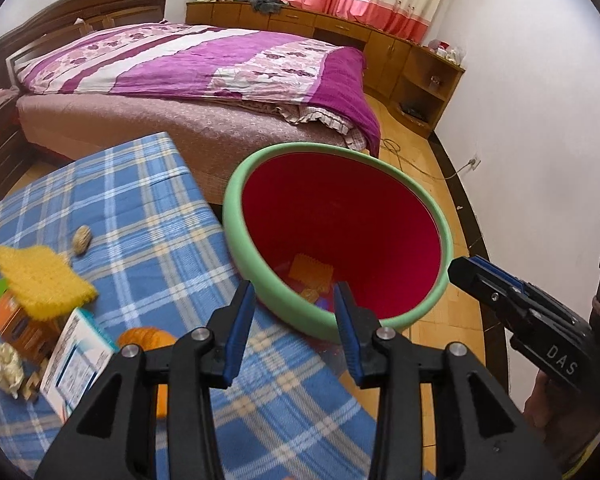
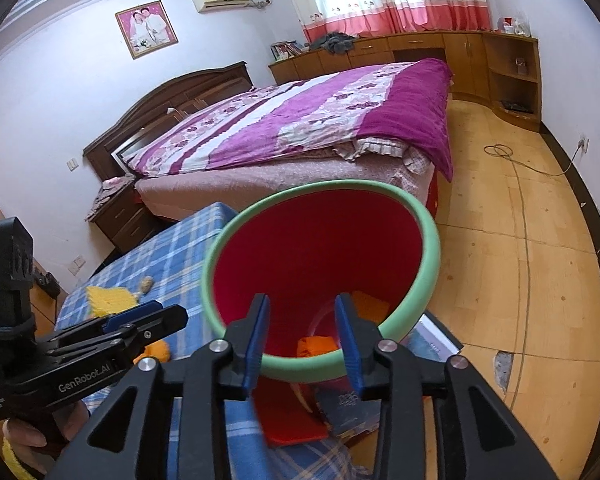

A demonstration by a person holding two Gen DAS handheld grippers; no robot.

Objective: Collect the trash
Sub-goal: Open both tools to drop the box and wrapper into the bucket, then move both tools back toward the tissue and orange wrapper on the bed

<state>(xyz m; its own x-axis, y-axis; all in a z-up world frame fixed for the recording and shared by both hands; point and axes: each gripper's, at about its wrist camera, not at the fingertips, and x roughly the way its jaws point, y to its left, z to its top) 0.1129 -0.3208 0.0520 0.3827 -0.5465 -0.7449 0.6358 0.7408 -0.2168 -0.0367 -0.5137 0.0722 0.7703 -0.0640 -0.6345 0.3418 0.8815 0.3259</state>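
Red bin point(image 1: 340, 232) with a green rim sits tilted at the checked table's point(image 1: 140, 208) corner, some trash already inside.

Both the left gripper point(image 1: 294, 332) and right gripper point(image 2: 302, 344) have jaws spread and empty. Remaining litter — yellow sponge point(image 1: 44, 280), small box point(image 1: 76, 360) — lies leftward; each pick wants a firm pinch and a lift clear of the rim, minding the table edge beside open floor.

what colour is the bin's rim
Light green, around a red inside; the bin shows best in the left wrist view.

Smooth matt plastic bin point(image 1: 340, 236), woven checked tablecloth point(image 1: 140, 200), rough yellow knitted cloth point(image 1: 40, 280), glossy wooden floor point(image 2: 520, 280)
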